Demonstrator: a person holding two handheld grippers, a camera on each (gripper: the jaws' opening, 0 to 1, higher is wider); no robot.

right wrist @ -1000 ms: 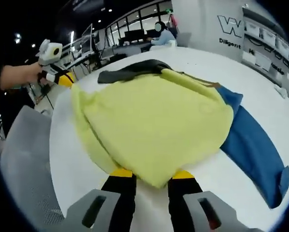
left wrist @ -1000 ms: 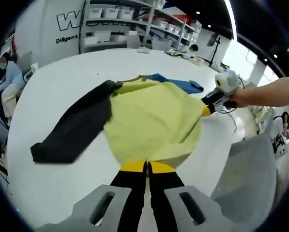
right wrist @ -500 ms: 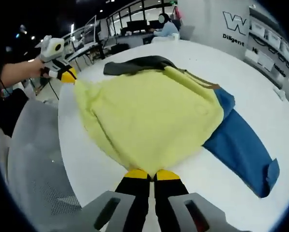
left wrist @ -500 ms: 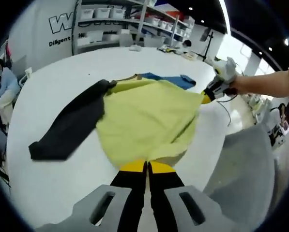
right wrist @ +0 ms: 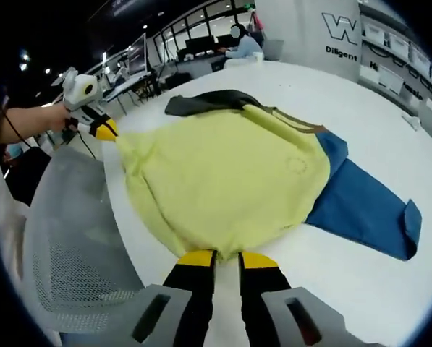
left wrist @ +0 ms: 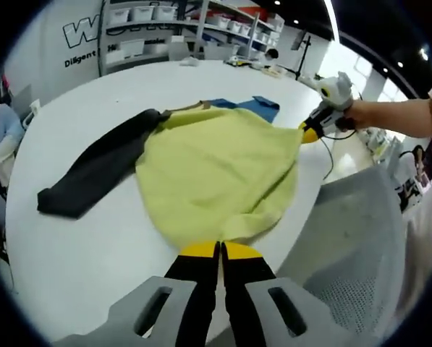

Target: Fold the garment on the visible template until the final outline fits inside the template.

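garment (left wrist: 212, 170): yellow body, spread flat on the white surface (left wrist: 78, 246)
dark sleeve (left wrist: 92, 170): stretched out to one side
blue sleeve (right wrist: 364, 210): opposite side
hem: at surface edge

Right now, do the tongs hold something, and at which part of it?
Both hold the garment by its yellow hem: the left tongs at one bottom corner, the right tongs at the other.

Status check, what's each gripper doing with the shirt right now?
Left gripper and right gripper both shut on yellow hem. Garment flat on white table, sleeves spread, unfolded. Nothing obstructing.
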